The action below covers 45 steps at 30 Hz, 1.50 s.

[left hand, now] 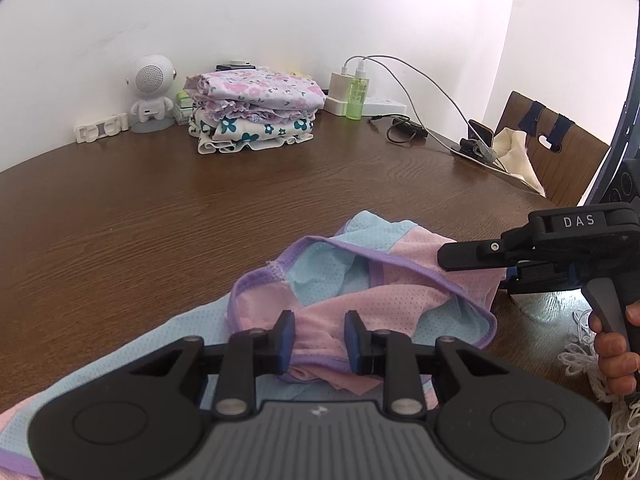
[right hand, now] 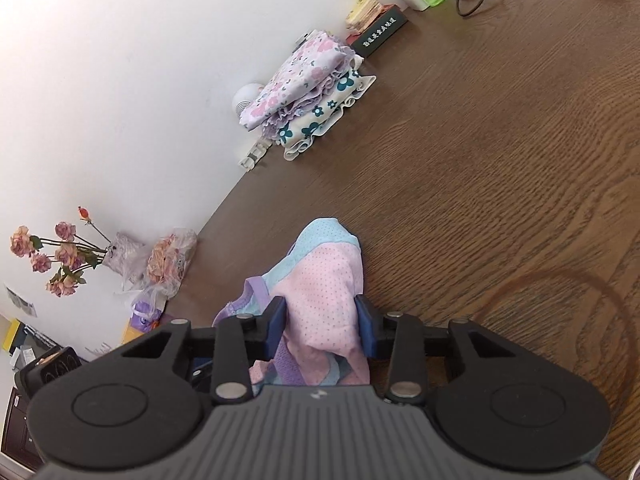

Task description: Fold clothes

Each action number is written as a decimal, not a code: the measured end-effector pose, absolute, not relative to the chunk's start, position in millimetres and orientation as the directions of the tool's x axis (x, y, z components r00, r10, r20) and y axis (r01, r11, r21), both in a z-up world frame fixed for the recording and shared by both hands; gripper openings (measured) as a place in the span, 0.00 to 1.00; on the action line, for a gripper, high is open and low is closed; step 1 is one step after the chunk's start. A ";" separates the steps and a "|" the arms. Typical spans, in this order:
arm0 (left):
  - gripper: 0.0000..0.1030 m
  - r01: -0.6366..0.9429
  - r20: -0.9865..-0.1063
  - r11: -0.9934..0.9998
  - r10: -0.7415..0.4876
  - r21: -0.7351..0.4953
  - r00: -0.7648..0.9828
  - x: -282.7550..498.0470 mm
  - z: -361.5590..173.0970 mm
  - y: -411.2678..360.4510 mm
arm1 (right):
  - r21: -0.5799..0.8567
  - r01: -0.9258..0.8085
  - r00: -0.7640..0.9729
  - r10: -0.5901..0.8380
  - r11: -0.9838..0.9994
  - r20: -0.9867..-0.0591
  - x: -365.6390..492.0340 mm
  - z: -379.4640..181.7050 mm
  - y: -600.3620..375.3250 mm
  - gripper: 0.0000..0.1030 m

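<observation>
While a pink-and-blue mesh garment (left hand: pixel 360 292) lies crumpled at the near edge of a brown wood-grain desk (left hand: pixel 160 208), the left tool (left hand: pixel 319 338) has a bunched pink fold with a purple hem between its blue pads, which look pressed on the cloth, and the right tool (right hand: pixel 320 326) pinches a raised pink panel that fills the gap between its pads. The fabric looks thin, light and limp, perforated with small holes, so it will likely sag and slide rather than keep a crease; the purple bound edges (left hand: pixel 400 258) seem the firmest places to take hold, at two spots set well apart so the cloth can be drawn flat. In the left wrist view the right tool (left hand: pixel 472 260) comes in from three o'clock, a person's hand (left hand: pixel 612 344) on its grip. The desk appears smooth and bare around the garment. At eleven o'clock, against a white wall, sits a stack of folded floral clothes (left hand: pixel 256 112), with a small white robot figure (left hand: pixel 152 92) just beside it and a green bottle (left hand: pixel 356 96) and chargers toward one o'clock.
</observation>
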<state>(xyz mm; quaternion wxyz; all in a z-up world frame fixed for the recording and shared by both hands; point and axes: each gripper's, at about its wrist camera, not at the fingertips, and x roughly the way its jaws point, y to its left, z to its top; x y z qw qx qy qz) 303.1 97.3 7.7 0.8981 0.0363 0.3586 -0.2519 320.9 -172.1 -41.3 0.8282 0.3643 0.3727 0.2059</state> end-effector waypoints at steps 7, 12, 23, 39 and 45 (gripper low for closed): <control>0.24 0.475 -0.666 0.873 -0.421 -0.112 0.616 304.0 8.7 87.4 | 0.708 -0.153 0.631 0.620 0.689 -0.467 326.8 -22.2 -169.6 0.07; 0.28 0.533 -0.656 0.835 -0.478 -0.133 0.585 306.5 10.3 53.9 | 0.466 -0.291 0.693 0.520 0.835 -0.499 320.9 21.5 -165.0 0.06; 0.40 0.410 -0.573 0.897 -0.425 -0.164 0.701 250.9 41.9 113.5 | -0.254 -0.673 0.683 0.452 0.694 -0.573 281.4 63.5 -49.5 0.06; 0.39 0.307 -0.650 0.935 -0.347 -0.179 0.676 237.0 14.4 146.7 | -0.394 -0.797 0.595 0.484 0.459 -0.642 237.3 17.5 7.8 0.08; 0.40 0.287 -0.641 0.935 -0.352 -0.208 0.682 230.8 17.6 151.8 | -0.309 -0.811 0.562 0.514 0.497 -0.647 245.7 11.5 9.0 0.31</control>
